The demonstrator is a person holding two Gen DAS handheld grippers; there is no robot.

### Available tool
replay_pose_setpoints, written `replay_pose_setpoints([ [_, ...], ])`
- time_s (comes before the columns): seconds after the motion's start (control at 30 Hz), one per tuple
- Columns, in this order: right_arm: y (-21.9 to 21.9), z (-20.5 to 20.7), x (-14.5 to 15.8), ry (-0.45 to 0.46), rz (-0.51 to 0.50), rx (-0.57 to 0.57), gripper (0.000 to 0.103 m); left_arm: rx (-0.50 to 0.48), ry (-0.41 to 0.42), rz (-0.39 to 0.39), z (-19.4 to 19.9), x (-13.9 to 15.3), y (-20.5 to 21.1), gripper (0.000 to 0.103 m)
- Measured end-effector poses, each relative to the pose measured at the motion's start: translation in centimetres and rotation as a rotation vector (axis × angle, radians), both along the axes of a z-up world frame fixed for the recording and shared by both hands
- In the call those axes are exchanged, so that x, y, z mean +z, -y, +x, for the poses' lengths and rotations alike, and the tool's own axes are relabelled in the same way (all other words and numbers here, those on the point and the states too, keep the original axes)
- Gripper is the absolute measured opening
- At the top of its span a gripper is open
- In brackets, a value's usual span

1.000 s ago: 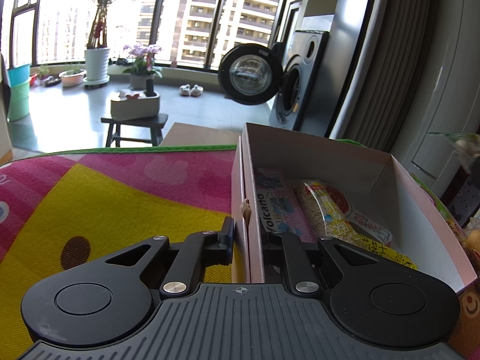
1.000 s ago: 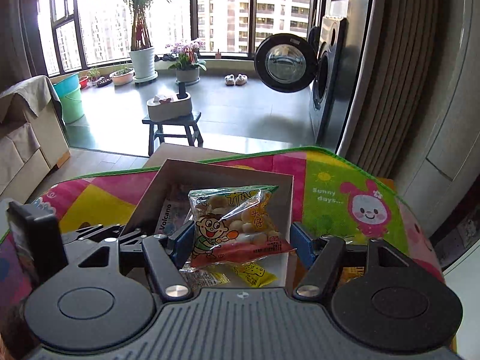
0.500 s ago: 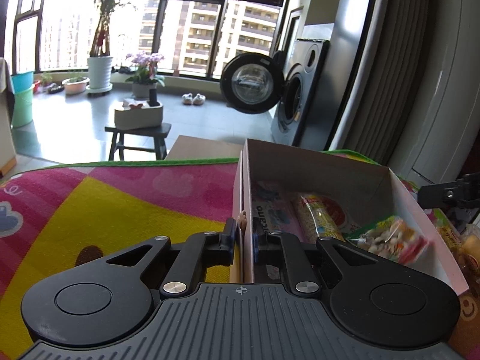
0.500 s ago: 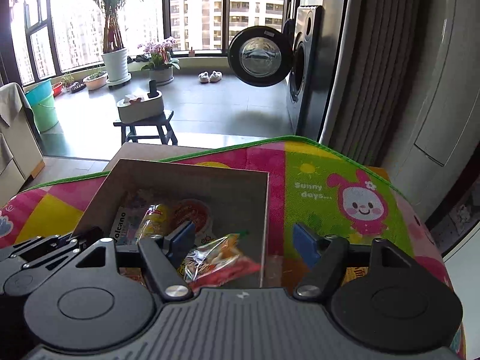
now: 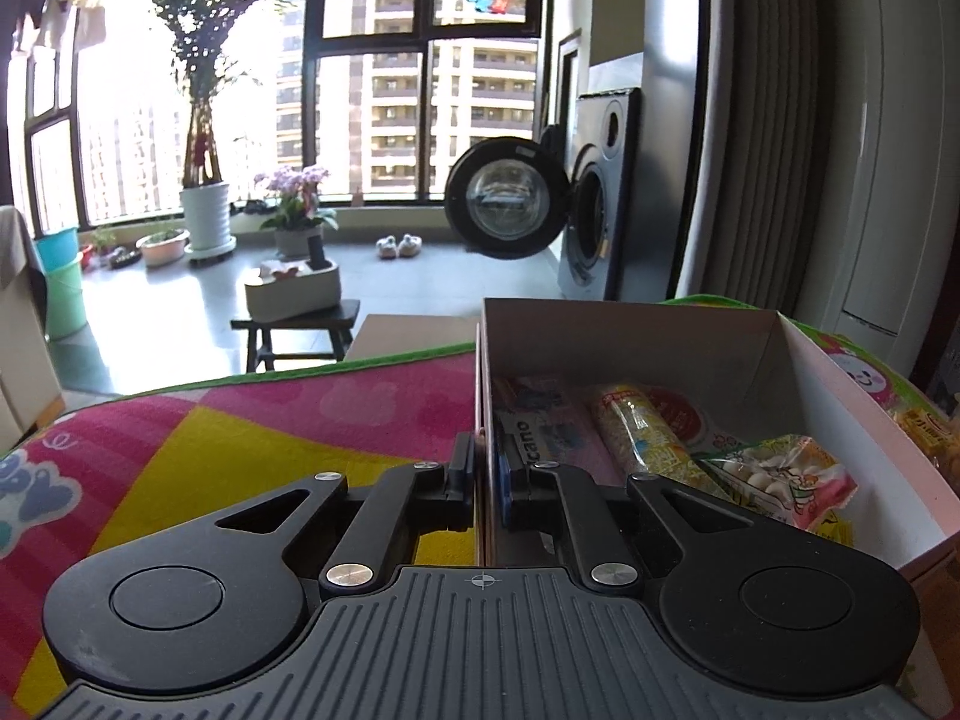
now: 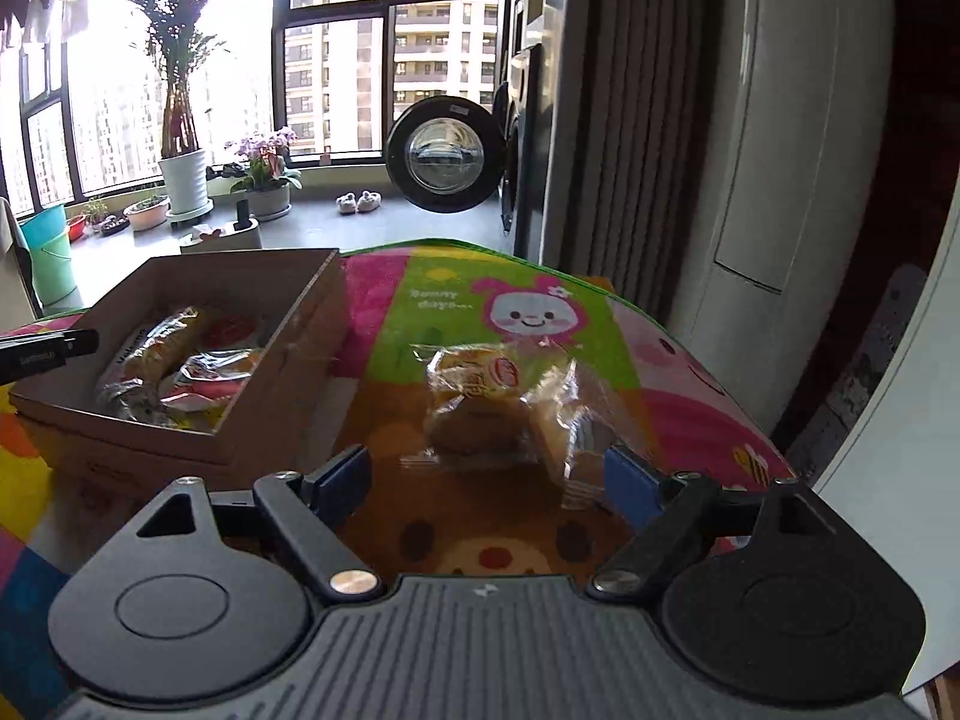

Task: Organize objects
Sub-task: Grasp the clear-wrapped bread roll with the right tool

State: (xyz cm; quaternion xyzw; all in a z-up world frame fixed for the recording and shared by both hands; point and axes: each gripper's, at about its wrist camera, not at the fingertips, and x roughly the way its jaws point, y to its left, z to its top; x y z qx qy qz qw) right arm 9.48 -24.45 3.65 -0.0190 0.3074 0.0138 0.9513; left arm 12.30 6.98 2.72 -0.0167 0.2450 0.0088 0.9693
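Note:
A cardboard box point(image 5: 834, 384) with white inner walls sits on a colourful play mat point(image 5: 240, 438). My left gripper point(image 5: 486, 474) is shut on the box's left wall. Inside lie several snack packets, among them a clear bag with a cartoon print point(image 5: 786, 480) and a yellow tube packet point(image 5: 648, 438). In the right wrist view the box point(image 6: 282, 354) is at the left. My right gripper point(image 6: 486, 474) is open and empty, just short of two wrapped pastries point(image 6: 480, 396) on the mat point(image 6: 528, 312), between its fingers' lines.
The mat covers a raised surface whose green edge point(image 6: 456, 246) drops off to the floor beyond. A dark stool point(image 5: 300, 324) with a white tissue box stands past it. A washing machine with its door open point(image 5: 510, 204) and a curtain point(image 6: 630, 120) lie to the right.
My right gripper let go of the cartoon snack bag, which now lies in the box. It then swung right, over the wrapped pastries. The left gripper kept its hold on the box wall.

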Motion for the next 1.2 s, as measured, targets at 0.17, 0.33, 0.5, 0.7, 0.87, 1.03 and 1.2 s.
replay_pose_setpoints([
  [0.17,1.8,-0.5,-2.6,-0.01,0.001,-0.067,0.086,-0.002,0.008,-0.023,-0.3,0.0,-0.5,0.01],
  [0.33,1.5,-0.7,-3.7,-0.034,0.011,-0.069,0.086,-0.002,0.01,-0.031,-0.5,-0.1,-0.7,0.01],
  [0.5,1.4,-0.7,-3.9,-0.037,0.004,-0.094,0.089,-0.001,0.014,-0.03,-0.9,0.0,-0.8,0.009],
  [0.7,1.0,-1.4,-1.4,0.053,-0.094,-0.065,0.089,-0.001,0.016,-0.017,-0.8,0.2,-0.7,0.01],
  [0.87,2.9,0.7,1.0,0.047,-0.04,-0.068,0.089,-0.003,0.015,-0.045,-0.9,0.3,-1.1,0.01],
  [1.03,6.8,4.2,1.9,-0.003,0.205,-0.154,0.088,-0.003,0.016,-0.054,-1.0,0.5,-1.2,0.01],
  [1.2,9.6,6.6,1.5,-0.006,0.262,-0.264,0.077,-0.003,0.016,-0.055,-1.0,0.5,-1.2,0.01],
])
